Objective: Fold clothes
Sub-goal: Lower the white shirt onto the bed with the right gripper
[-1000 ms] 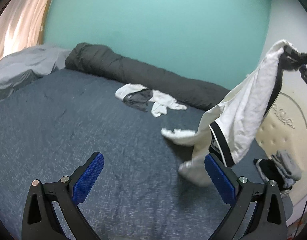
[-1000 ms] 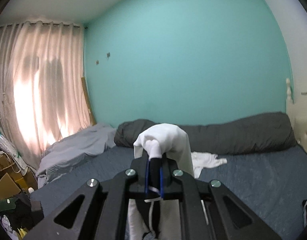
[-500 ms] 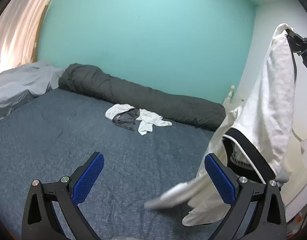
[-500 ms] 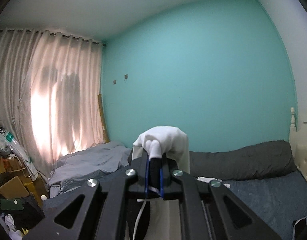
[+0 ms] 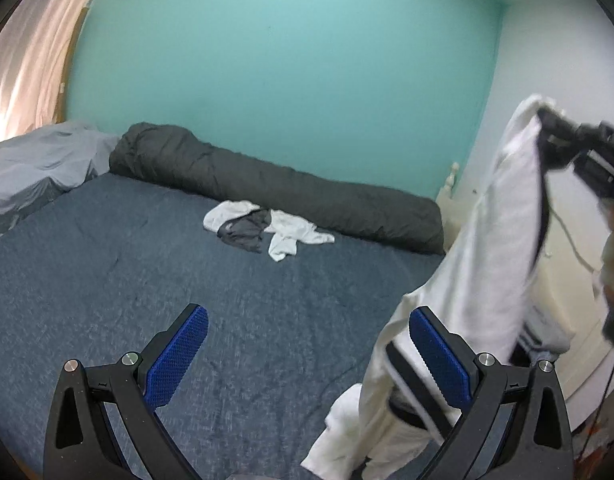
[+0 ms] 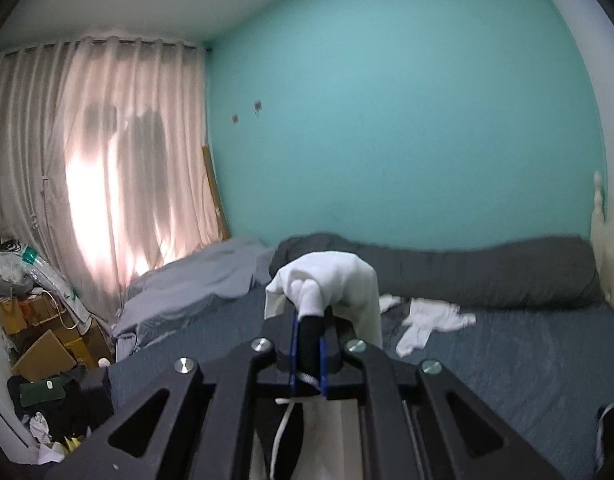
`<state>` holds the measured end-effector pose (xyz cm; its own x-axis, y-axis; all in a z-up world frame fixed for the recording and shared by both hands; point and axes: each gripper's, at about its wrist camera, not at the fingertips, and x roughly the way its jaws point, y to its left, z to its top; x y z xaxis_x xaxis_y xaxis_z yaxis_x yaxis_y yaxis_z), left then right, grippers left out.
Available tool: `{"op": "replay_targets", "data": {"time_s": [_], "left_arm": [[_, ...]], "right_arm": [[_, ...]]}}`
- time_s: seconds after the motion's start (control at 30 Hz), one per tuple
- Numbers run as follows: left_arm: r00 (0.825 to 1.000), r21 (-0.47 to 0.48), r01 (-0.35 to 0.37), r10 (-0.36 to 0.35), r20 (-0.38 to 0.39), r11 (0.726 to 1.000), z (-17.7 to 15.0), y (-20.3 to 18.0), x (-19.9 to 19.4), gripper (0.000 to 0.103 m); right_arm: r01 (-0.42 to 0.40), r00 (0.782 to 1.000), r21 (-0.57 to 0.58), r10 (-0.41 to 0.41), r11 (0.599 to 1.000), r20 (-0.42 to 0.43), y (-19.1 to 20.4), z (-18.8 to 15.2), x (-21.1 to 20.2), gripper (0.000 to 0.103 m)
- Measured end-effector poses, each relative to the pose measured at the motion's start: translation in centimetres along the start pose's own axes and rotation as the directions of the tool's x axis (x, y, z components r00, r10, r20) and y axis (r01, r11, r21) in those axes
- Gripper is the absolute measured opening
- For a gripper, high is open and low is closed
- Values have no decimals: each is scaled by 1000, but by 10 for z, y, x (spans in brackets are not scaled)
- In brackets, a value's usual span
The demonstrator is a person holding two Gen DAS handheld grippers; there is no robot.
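White shorts with a black waistband (image 5: 495,240) hang in the air at the right of the left wrist view, pinched at the top by my right gripper (image 5: 547,120). In the right wrist view that gripper (image 6: 307,344) is shut on a bunch of the white and black cloth (image 6: 327,276). My left gripper (image 5: 307,348) is open with blue pads, nothing between them; the hanging shorts pass just behind its right finger (image 5: 439,360). The lower end of the shorts trails down at the bed's near right.
A blue-grey bed (image 5: 107,280) fills the view, with a pile of white and grey clothes (image 5: 263,230) near a rolled dark duvet (image 5: 267,188) along the teal wall. A grey sheet (image 5: 35,164) lies at left. Boxes and clutter (image 6: 47,344) stand by the curtain.
The right gripper has lifted the shorts higher, so they hang long instead of trailing on the bed. The left wrist view has risen and moved closer to the hanging cloth.
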<state>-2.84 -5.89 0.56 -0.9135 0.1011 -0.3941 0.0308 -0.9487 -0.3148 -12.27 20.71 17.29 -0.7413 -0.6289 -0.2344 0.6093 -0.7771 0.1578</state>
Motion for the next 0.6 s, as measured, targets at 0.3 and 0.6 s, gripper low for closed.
{"op": "replay_targets", "data": {"time_s": [0.3,0.6], "left_arm": [[996,-13,-38,37,-87,999,-40,32,79,103],[970,-12,-87,82,-229,996,-92,64,192,103]], "right_arm": [[-18,981,108,38,994,-193,-55,-113,105,7],[5,941,249,80,969,-328,-129,-223,203,7]]}}
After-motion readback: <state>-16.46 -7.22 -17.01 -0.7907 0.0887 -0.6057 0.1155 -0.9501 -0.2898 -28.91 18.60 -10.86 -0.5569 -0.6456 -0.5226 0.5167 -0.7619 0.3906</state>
